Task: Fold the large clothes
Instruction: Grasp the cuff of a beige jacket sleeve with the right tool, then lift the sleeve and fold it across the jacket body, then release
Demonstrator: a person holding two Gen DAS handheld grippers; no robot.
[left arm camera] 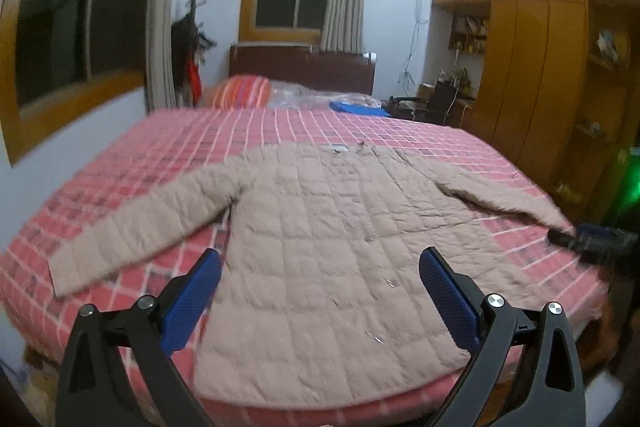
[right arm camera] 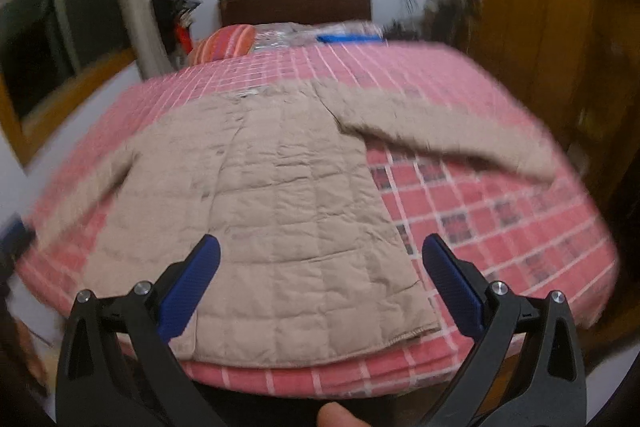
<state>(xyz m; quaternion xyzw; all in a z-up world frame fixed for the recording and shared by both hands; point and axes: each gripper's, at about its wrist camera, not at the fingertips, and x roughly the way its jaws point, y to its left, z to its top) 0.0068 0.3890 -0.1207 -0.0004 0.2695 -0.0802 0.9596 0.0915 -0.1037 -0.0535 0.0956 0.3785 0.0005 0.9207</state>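
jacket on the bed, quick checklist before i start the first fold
1. Jacket lies spread flat on the bed, both sleeves out: ok.
2. Left gripper open, nothing between its fingers: ok.
3. Right gripper open and empty, above the hem: ok.
4. Sleeve on the right free of the body, nothing lying on it: ok.
5. Fold area on the bed clear; the blue item and pillow sit far back: ok.
6. Front fastened or open: cannot tell.
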